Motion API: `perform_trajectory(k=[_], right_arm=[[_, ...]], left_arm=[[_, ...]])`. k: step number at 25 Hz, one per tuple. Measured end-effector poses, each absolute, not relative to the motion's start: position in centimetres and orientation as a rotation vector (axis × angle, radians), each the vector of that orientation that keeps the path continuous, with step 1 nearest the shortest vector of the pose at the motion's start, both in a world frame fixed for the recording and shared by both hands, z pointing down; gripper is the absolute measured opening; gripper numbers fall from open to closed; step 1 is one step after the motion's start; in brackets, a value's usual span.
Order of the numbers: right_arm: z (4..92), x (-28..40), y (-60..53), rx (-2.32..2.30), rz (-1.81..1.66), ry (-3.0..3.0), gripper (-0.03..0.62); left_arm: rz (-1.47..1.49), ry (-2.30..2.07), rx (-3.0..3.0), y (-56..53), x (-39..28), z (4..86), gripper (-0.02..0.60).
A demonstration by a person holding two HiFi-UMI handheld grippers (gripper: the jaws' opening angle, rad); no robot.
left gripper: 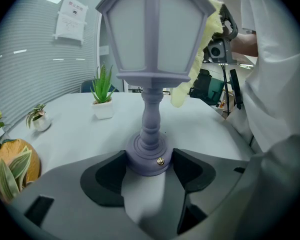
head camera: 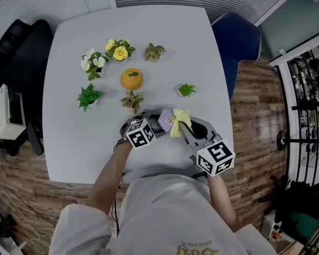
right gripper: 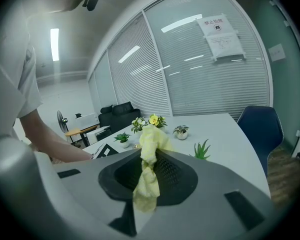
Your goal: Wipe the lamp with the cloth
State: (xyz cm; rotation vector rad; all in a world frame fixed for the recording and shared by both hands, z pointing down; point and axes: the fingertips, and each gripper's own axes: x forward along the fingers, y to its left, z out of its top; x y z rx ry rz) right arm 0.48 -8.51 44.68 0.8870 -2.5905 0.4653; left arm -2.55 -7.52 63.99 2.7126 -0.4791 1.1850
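- Your left gripper (left gripper: 149, 159) has its jaws closed round the round foot of the lavender lantern-shaped lamp (left gripper: 152, 31), pinning it upright on the pale grey table (head camera: 90, 142).
- Your right gripper (right gripper: 149, 156) is clamped on the crumpled yellow cloth (right gripper: 146, 181), which hangs from between its jaws.
- In the head view the lamp stands at lower centre of the frame, between your two grippers and near the table's front edge.
- The relation that counts: the lamp's long axis is vertical, and the cloth touches the right-hand face of the lantern head, high above the foot.
- Your right gripper is the one at the head, so my judgement is that the wipe should run down that face while the left steadies the foot.
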Motion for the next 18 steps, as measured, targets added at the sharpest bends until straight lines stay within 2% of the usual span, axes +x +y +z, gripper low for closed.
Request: perform_trajectory(k=[18], right_arm=[[44.8,0.7,-10.1,0.894,0.547,-2.574,0.063]], left_arm=[[1.185,-0.476,2.71,-7.4,-2.5,63.9,0.304]])
